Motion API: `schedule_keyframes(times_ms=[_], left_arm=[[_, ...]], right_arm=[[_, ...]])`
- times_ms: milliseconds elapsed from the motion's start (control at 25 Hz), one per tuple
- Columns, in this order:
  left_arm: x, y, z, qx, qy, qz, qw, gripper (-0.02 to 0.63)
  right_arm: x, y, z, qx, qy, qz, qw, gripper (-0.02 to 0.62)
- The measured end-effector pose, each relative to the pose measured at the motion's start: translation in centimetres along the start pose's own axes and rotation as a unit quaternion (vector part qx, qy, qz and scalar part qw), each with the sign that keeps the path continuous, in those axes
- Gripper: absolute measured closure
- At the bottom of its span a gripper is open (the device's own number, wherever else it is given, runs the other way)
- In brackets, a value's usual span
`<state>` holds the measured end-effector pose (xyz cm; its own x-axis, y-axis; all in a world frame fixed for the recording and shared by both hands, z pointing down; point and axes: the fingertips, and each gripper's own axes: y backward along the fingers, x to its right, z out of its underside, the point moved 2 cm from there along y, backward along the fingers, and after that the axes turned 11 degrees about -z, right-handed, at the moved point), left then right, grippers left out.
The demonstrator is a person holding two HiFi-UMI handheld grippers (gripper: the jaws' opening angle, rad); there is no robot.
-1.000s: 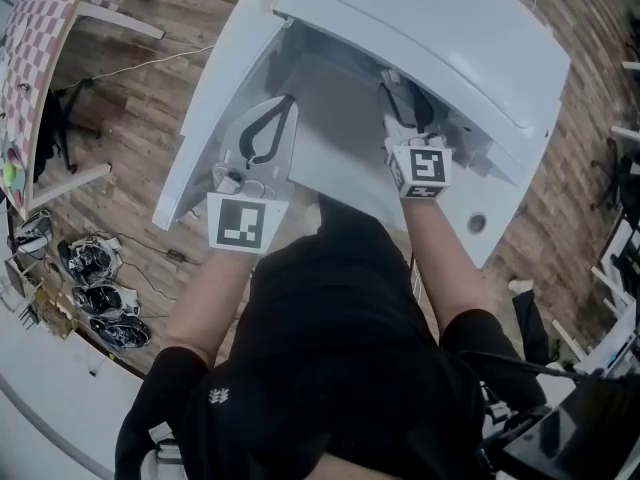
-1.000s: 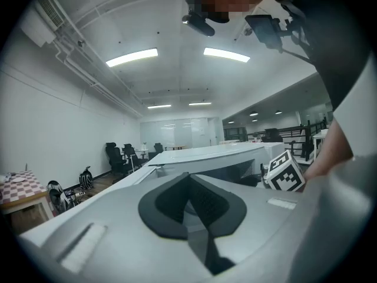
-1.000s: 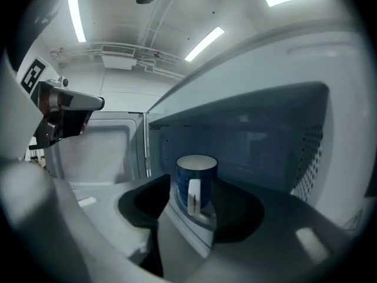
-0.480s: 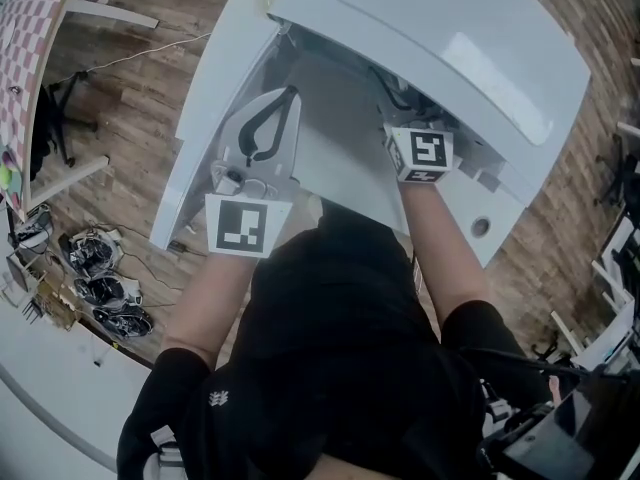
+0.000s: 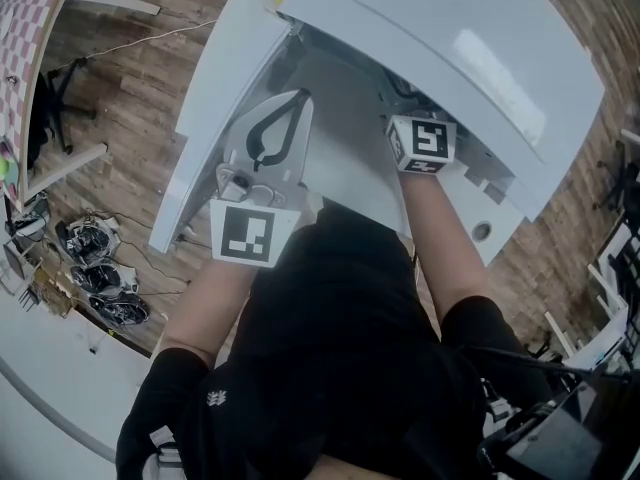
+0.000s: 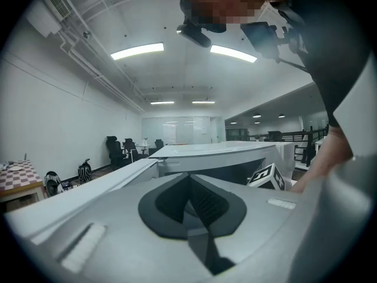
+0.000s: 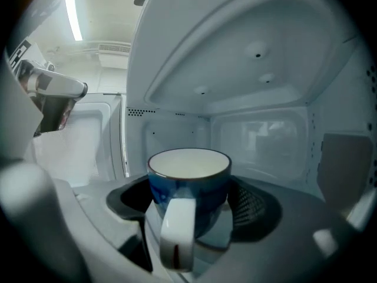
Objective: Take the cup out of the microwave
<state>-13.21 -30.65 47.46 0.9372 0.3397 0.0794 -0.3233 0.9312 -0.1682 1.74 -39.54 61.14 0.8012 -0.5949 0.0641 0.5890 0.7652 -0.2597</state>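
Evidently the blue ceramic cup [image 7: 188, 181] stands inside the white microwave [image 7: 259, 75], handle toward six o'clock; the right gripper [image 7: 189, 208] is opening its jaws either side of it, not touching, likely to straddle its body. Outside at nine o'clock, the left gripper [image 6: 189, 211] keeps clear, fingers pressed together, empty.

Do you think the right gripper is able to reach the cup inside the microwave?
Probably yes: the right gripper is inside the open microwave, its jaws opening with the cup between them, and nothing blocks it.
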Motion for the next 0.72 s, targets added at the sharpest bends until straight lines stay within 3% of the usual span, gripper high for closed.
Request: schedule_keyframes(times_ms=[720], left_arm=[[0.1,1.5,-1.1,0.002,-0.014,-0.006,0.9999,0.603]], right_arm=[[-0.2,0.0,-0.3,-0.021,0.015,-0.008,1.0,0.213]])
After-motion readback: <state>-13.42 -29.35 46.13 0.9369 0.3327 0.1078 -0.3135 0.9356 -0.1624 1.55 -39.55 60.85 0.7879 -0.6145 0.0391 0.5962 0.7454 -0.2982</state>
